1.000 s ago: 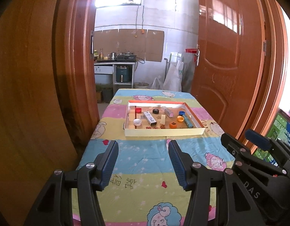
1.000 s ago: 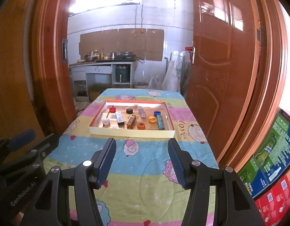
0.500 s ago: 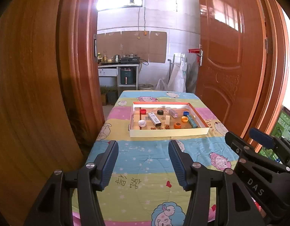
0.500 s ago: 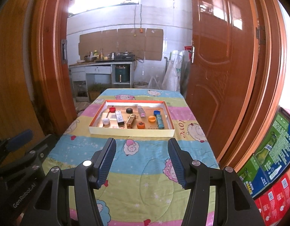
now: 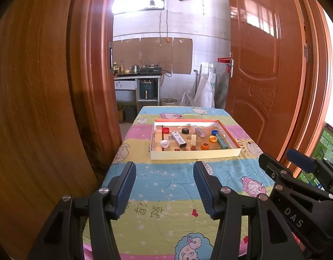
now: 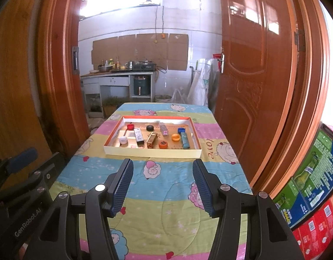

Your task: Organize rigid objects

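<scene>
Your left gripper (image 5: pixel 164 187) and right gripper (image 6: pixel 162 185) both hover at the near end of the table (image 6: pixel 170 197), fingers spread wide and empty. The tray (image 6: pixel 152 152) is the landmark: it lies straight ahead of both, well apart, its long side running across your line of approach. Seen from the left wrist it sits a touch right of centre; from the right wrist a touch left, so neither hand is clearly nearer.

Inside the tray, near wall to far: a white cap (image 6: pixel 123 139) at the left, an orange cap (image 6: pixel 163 144) near the middle, a teal bar (image 6: pixel 185 140) at the right lying front to back. Behind them a yellow cap (image 6: pixel 175 137), a white box (image 6: pixel 138 135), then blue cap (image 6: pixel 181 130), black cap (image 6: pixel 150 127) and red cap (image 6: pixel 130 126) toward the far wall.

Readable writing: "DAS" on the right gripper's body in the left view, "GenRobot.AI" on the left gripper's body in the right view, "love" on the cloth just right of the tray
</scene>
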The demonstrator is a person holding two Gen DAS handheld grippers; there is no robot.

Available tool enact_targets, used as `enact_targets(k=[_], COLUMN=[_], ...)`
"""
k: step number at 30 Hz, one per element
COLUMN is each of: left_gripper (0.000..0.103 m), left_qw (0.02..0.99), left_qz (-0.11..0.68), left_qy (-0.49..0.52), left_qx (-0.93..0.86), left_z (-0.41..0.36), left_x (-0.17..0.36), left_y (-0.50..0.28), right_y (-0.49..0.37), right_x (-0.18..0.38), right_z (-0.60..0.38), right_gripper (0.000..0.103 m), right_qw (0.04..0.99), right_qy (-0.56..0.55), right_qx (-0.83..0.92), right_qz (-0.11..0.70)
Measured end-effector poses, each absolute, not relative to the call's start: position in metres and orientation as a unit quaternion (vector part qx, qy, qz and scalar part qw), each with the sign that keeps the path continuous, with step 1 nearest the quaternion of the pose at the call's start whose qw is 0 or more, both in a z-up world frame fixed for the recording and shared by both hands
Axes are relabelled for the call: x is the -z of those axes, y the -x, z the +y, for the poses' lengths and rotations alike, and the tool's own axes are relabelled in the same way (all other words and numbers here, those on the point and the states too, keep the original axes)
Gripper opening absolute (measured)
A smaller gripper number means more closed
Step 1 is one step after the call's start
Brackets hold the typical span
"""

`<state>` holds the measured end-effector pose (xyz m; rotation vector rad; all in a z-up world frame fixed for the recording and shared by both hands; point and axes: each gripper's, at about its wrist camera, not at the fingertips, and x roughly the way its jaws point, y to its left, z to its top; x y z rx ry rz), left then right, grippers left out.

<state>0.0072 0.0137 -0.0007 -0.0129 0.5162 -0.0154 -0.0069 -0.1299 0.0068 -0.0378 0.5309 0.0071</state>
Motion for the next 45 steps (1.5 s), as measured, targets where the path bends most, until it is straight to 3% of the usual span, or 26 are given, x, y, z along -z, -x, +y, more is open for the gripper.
enact_targets(k=[45], left_gripper=[0.056], left_qw=[0.969], left_qz=[0.249], left_qy=[0.003], left_qx=[0.009], left_z=[0.0184], left_x=[-0.0013], left_y=[-0.0060], right_y=[0.0113], right_x=[-0.0095], right_z=[-0.1280], right_gripper=[0.059], right_qw=[0.966], right_qy=[0.014], right_qx=[-0.006], right_qz=[0.258])
